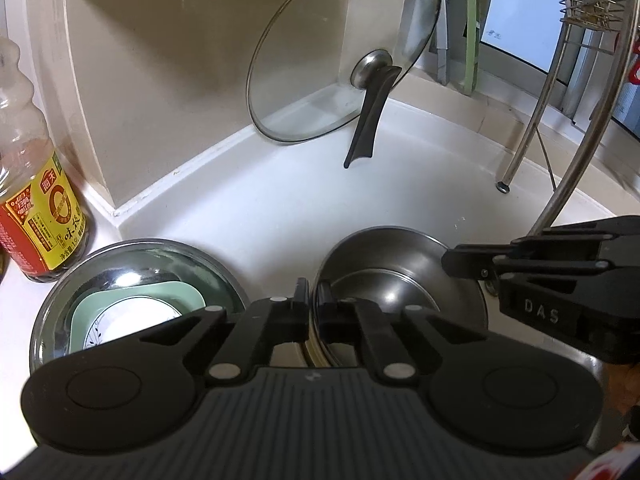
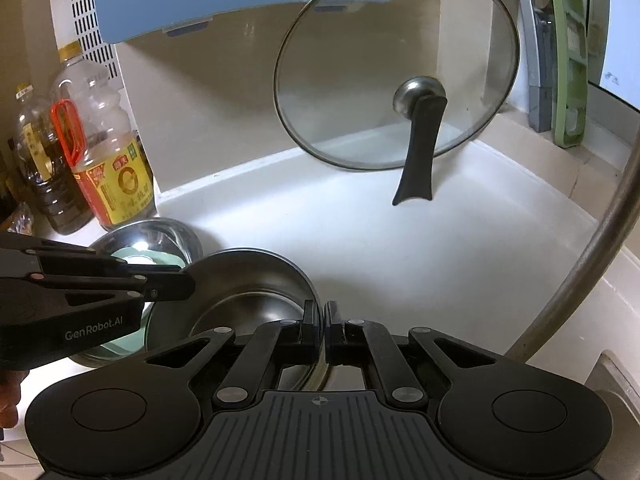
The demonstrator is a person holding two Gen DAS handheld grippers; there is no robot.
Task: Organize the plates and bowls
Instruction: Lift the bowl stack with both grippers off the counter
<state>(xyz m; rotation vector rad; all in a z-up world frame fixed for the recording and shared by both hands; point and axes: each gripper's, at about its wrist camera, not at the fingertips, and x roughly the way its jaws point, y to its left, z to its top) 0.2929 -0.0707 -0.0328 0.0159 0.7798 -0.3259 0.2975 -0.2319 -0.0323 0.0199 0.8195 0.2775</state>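
White countertop (image 1: 320,200), beige tiled wall (image 1: 180,80), window (image 1: 516,20)

Both the left gripper (image 1: 311,295) and right gripper (image 2: 323,316) point downward, jaws closed tight.

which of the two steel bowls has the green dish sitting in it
The left steel bowl, nearest the sauce bottle, holds the green dish. The right steel bowl, gripped at its rim, doesn't.
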